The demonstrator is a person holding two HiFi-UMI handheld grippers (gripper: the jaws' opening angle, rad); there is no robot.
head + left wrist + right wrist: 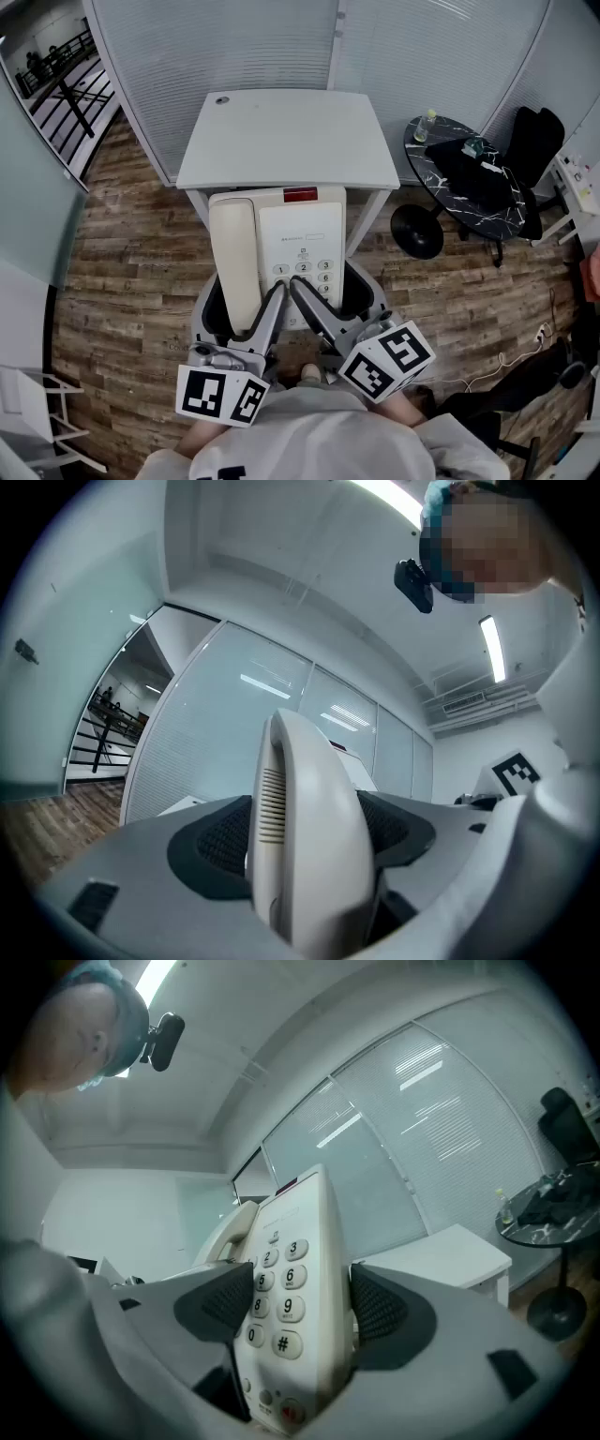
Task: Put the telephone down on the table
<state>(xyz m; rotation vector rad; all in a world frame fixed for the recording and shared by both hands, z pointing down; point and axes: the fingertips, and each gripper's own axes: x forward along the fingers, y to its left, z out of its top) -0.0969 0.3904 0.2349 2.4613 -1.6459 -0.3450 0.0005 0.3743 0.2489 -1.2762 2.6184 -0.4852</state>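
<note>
The telephone (279,251) is held in the air at the near edge of the white worktop (281,131). The left gripper (242,314) has its jaws clenched on the handset (232,262) side. The right gripper (336,305) has its jaws clenched on the keypad (305,272) side. Both grip the telephone's near end.

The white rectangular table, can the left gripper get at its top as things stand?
Probably yes: the white rectangular table lies unobstructed just ahead, though the left gripper is clamped on the cream telephone.
</note>
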